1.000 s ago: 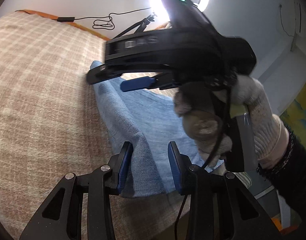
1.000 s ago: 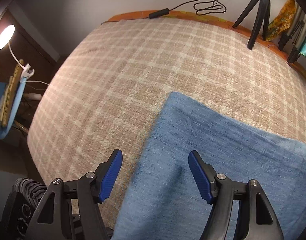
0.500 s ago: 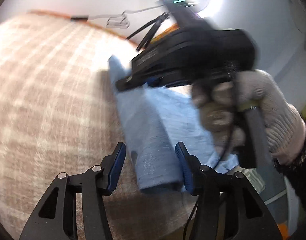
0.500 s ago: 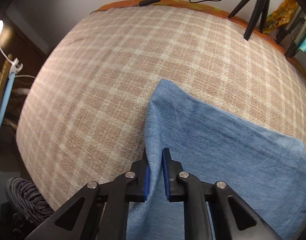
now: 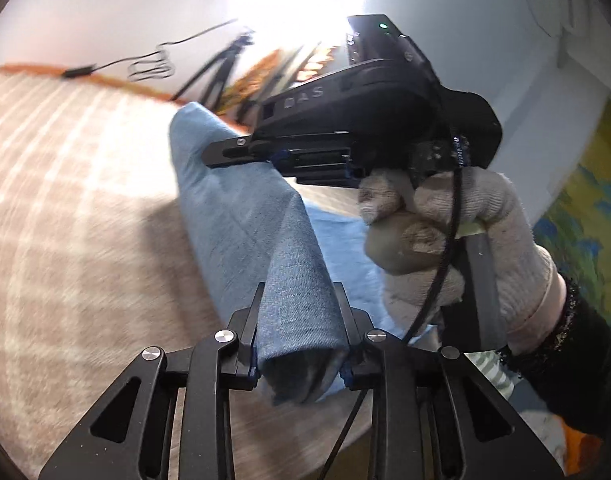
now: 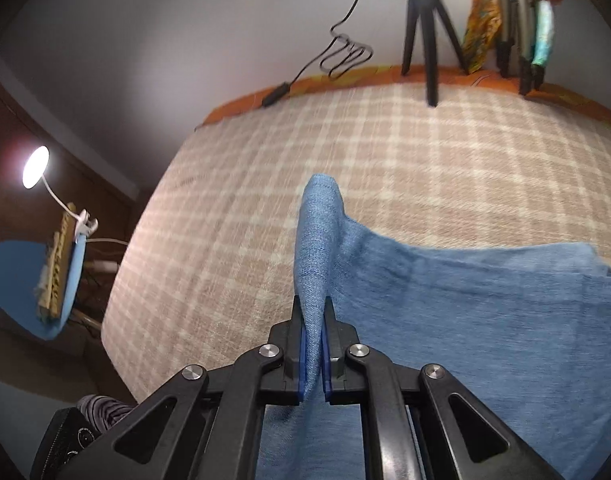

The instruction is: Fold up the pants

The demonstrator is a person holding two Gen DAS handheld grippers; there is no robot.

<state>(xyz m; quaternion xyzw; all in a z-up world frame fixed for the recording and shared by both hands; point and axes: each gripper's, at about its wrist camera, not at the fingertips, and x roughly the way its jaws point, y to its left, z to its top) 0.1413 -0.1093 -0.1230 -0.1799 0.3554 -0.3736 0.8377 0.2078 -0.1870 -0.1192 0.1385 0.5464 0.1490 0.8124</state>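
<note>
Plaid bed cover (image 6: 385,152) carries the blue pants (image 6: 485,312), most of the cloth lying flat to your right, near edge lifted off the cover. Your right gripper (image 6: 314,344) is clamped tight on a thin ridge of that edge; fabric stands up betw. the pads and peaks just ahead of the tips. Your left gripper (image 5: 301,344) is clenched on a thicker bunched roll of the same pants (image 5: 265,216), roll filling the gap betw. both fingers, end hanging below them. In left wrist view your gloved right hand (image 5: 457,240) wraps the handle of the other tool, which sits above and ahead, roughly level, its fingers at the far end of the raised fold. Vs 1.0 s ago: both claws were spread w/ cloth flat; 0.5 s ago right had closed, left still wide. Now both grip and the edge is up.
</note>
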